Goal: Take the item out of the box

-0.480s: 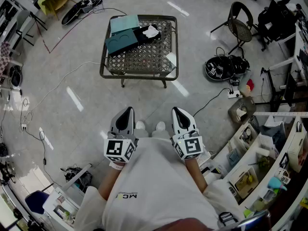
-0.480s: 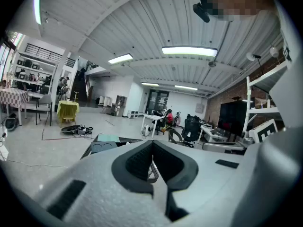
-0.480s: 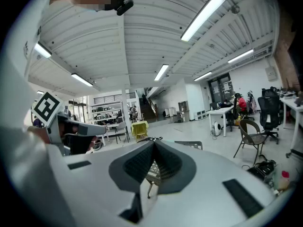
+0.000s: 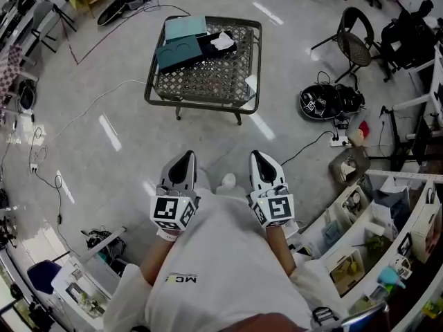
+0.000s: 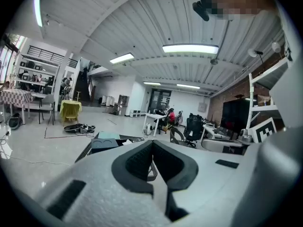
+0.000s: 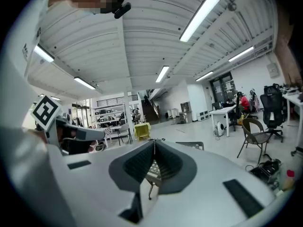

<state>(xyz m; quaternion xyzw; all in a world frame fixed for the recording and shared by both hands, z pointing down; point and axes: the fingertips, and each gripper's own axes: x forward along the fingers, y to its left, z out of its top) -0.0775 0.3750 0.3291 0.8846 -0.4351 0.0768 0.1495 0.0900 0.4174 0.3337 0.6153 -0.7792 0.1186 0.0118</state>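
Where lit by ceiling glare, wide grey floor [image 4: 104,158], crossed by a loose white cable [image 4: 97,97]. Ahead, a low wicker counter [image 4: 202,104]. Right of it, a black chair [image 4: 354,43] and dark gear [image 4: 329,101] on the floor. On the counter's far left part, the open black box [image 4: 206,48], with a white item [image 4: 221,41] inside and a teal lid [image 4: 185,28] just beside. Held low near a white shirt [image 4: 221,268], well apart from the counter: left hand-held gripper [image 4: 183,163] and right hand-held gripper [image 4: 260,161], jaws pressed together, gripping nothing.

Head view: overhead, steeply down. Gripper views: low, level, forward. All share distant table [image 4: 208,75].
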